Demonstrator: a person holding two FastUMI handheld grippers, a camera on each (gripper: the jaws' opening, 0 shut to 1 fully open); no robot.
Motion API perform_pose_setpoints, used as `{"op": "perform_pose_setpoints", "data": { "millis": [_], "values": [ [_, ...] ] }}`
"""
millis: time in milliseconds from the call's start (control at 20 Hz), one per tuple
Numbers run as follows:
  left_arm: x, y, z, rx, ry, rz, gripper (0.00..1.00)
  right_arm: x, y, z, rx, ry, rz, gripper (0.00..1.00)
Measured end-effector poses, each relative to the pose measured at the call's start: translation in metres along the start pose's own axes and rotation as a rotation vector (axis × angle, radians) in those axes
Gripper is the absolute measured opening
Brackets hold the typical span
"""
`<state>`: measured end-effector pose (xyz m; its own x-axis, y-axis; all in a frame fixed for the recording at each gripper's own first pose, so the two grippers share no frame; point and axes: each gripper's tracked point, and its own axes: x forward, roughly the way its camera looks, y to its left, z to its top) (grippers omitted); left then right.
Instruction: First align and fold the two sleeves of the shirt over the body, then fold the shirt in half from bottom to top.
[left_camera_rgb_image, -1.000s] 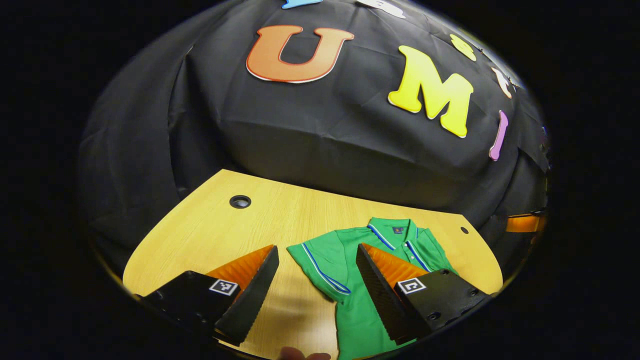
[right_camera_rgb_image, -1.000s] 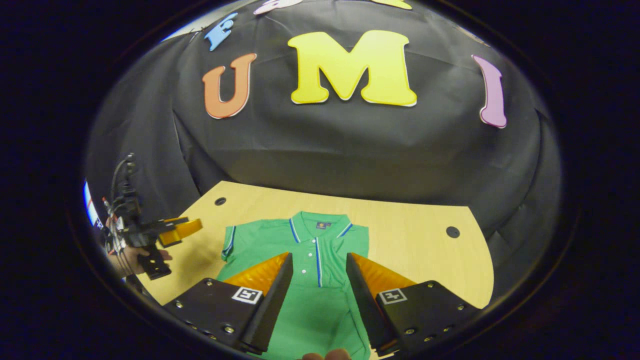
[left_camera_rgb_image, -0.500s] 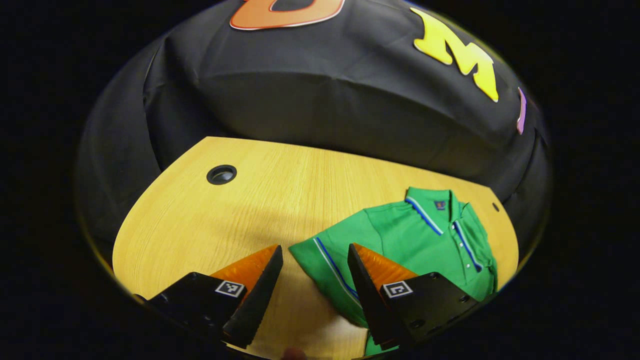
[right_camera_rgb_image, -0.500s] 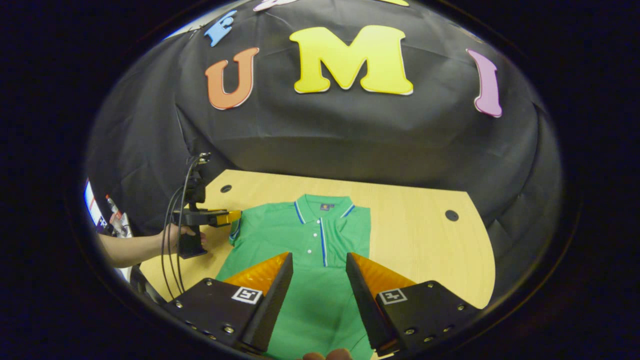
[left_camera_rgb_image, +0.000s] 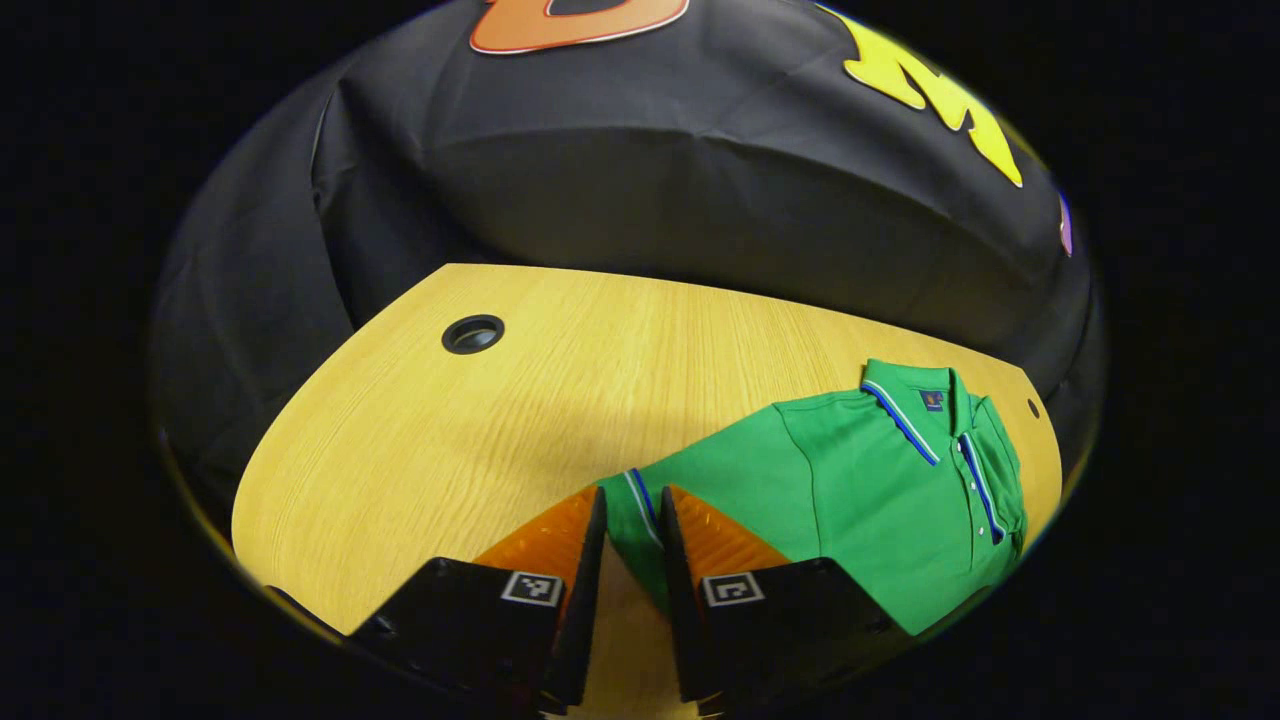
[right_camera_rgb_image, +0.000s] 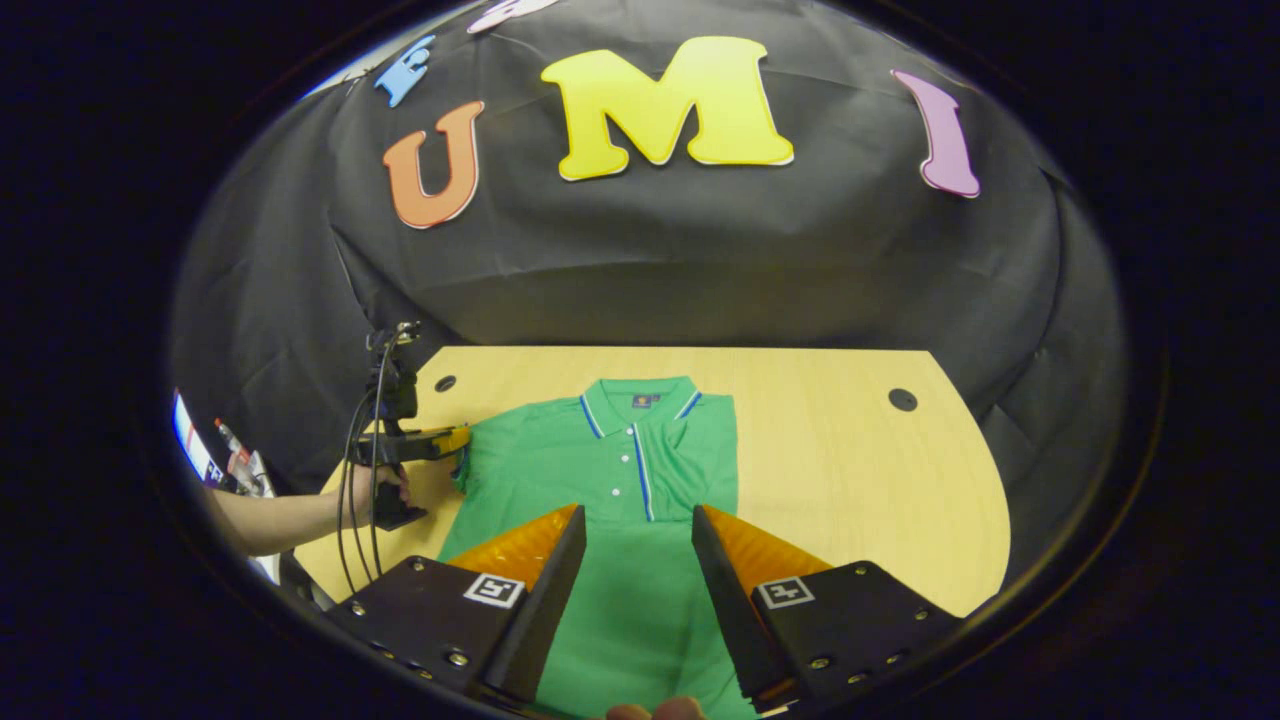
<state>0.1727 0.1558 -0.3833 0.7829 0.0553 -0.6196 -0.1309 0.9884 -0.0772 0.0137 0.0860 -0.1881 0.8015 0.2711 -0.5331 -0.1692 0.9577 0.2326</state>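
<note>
The left gripper (left_camera_rgb_image: 632, 500) has its jaws nearly closed on the striped cuff of the left sleeve (left_camera_rgb_image: 640, 500) of a green polo shirt (left_camera_rgb_image: 850, 490), which spreads away to that gripper's right across the pale wooden table (left_camera_rgb_image: 480, 430). The right gripper (right_camera_rgb_image: 628, 545) hangs with its jaws wide apart and nothing held, over the shirt's lower body; the collar (right_camera_rgb_image: 640, 395) lies beyond its fingertips.

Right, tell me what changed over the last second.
The left gripper came in to the shirt and its jaws narrowed around the striped cuff of the sleeve. The right gripper stayed open above the shirt's body, and the shirt still lies flat on the table.
</note>
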Motion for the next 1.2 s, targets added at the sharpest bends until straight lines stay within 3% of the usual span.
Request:
{"op": "perform_pose_setpoints", "data": {
  "millis": [150,250,350,600,1200],
  "values": [
    [-0.001,0.001,0.001,0.012,-0.036,0.001,0.23,0.004,-0.004,-0.017,0.040,0.017,-0.003,0.69],
    [-0.004,-0.006,0.004,-0.043,-0.052,-0.056,0.10,0.006,-0.009,-0.026,0.062,0.031,-0.006,0.69],
    [-0.006,-0.012,0.001,-0.091,-0.052,-0.107,0.05,0.005,-0.016,-0.029,0.067,0.030,-0.016,0.69],
    [-0.020,-0.018,0.017,-0.106,-0.087,-0.139,0.03,0.004,-0.026,-0.026,0.077,0.018,-0.026,0.69],
    [-0.078,-0.103,0.069,0.055,-0.190,-0.297,0.03,-0.033,-0.053,-0.012,0.064,-0.087,-0.071,0.72]
  ]
}}
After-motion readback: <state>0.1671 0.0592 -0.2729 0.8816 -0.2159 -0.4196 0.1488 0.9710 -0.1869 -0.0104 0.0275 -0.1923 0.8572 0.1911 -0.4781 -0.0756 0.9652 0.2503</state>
